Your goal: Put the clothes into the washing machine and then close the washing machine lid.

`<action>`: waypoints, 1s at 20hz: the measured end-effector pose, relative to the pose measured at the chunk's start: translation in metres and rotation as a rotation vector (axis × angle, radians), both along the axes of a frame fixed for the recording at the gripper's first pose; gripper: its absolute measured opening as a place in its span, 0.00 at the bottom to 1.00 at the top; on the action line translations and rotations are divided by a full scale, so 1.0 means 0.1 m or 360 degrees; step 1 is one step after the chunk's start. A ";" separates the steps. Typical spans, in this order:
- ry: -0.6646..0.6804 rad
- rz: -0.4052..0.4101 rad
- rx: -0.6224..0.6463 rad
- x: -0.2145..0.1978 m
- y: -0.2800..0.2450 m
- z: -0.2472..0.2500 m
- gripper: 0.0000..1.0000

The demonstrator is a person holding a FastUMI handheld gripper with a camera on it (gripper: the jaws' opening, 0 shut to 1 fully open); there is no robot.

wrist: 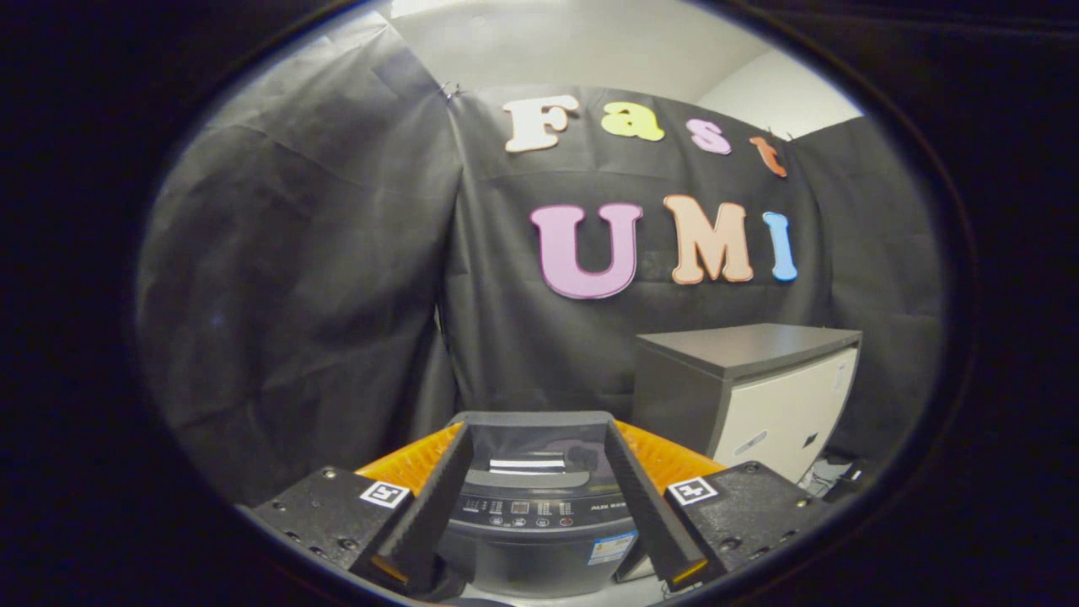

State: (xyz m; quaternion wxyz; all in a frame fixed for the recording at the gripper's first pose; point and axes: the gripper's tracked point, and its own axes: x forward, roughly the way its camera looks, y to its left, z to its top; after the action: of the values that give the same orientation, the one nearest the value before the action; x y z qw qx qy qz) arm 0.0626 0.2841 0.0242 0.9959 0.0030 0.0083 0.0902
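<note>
A small dark washing machine (539, 548) stands just ahead of me, low down. Its control panel (523, 508) faces me between my two fingers. Behind the panel is the dark lid (539, 451) with a glossy window; I cannot tell whether it lies flat or stands raised. My gripper (538, 432) is open, its fingers spread to either side of the lid with nothing between the pads. An orange ribbed thing (413, 462) shows on both sides behind the fingers; what it is I cannot tell.
A low cabinet (759, 396) with a grey top and a white front stands to the right of the machine, against the black cloth wall. Cables (830, 479) lie on the floor by its foot. Black cloth hangs close on the left.
</note>
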 end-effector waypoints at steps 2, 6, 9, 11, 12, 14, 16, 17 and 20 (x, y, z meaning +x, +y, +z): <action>-0.0024 -0.0004 0.0028 -0.10 -0.04 0.12 0.96; -0.0070 -0.0033 -0.0090 -0.30 -0.19 0.24 0.96; -0.0091 -0.0047 -0.0115 -0.39 -0.28 0.25 0.96; -0.0114 -0.0002 -0.0099 -0.43 -0.30 0.31 0.96; -0.0124 -0.0010 -0.0082 -0.45 -0.38 0.32 0.96; -0.0139 -0.0044 -0.0056 -0.46 -0.54 0.33 0.96; -0.0123 -0.0065 -0.0089 -0.47 -0.65 0.28 0.96; -0.0117 -0.0084 -0.0116 -0.48 -0.74 0.25 0.96; -0.0098 -0.0140 -0.0175 -0.47 -0.97 0.19 0.96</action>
State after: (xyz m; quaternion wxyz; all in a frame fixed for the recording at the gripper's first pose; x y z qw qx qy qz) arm 0.0157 0.1869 0.0427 0.9973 -0.0540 -0.0176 0.0458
